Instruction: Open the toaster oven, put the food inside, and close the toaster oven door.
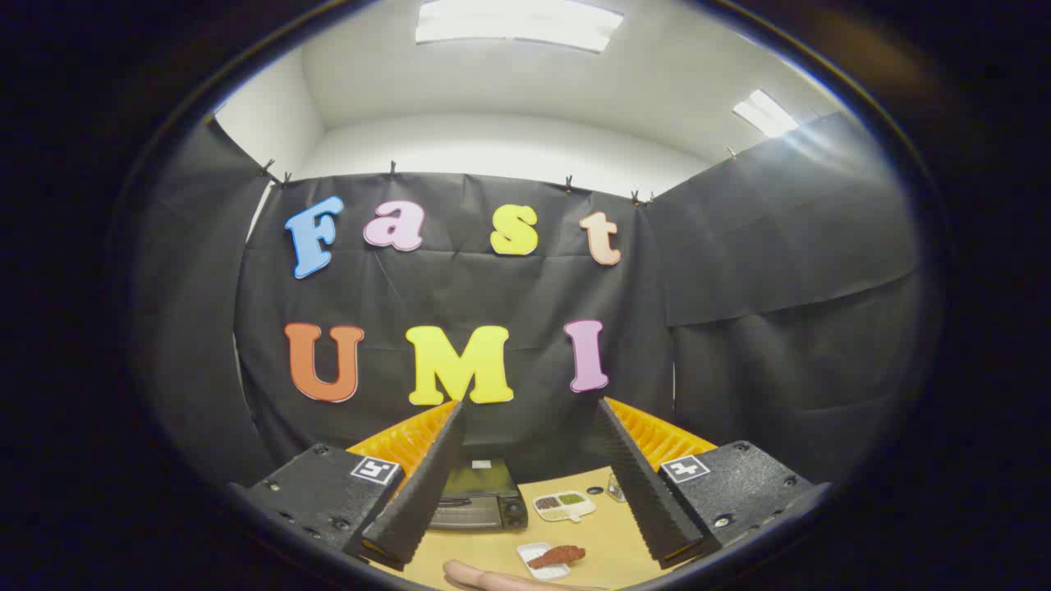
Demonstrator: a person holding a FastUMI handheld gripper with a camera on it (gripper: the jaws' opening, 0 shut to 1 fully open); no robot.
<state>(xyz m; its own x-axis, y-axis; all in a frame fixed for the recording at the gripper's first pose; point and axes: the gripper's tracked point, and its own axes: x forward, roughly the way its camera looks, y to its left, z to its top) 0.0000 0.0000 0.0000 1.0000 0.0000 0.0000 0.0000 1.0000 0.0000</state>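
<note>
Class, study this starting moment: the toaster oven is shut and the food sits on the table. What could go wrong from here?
1. The gripper is open and well back from the toaster oven, so lining up on the closed door may miss.
2. The reddish-brown food overhangs its small white tray; a pinch could slide or tip the tray.
3. A sectioned plate and a small object sit beside the oven and could be knocked.
</note>
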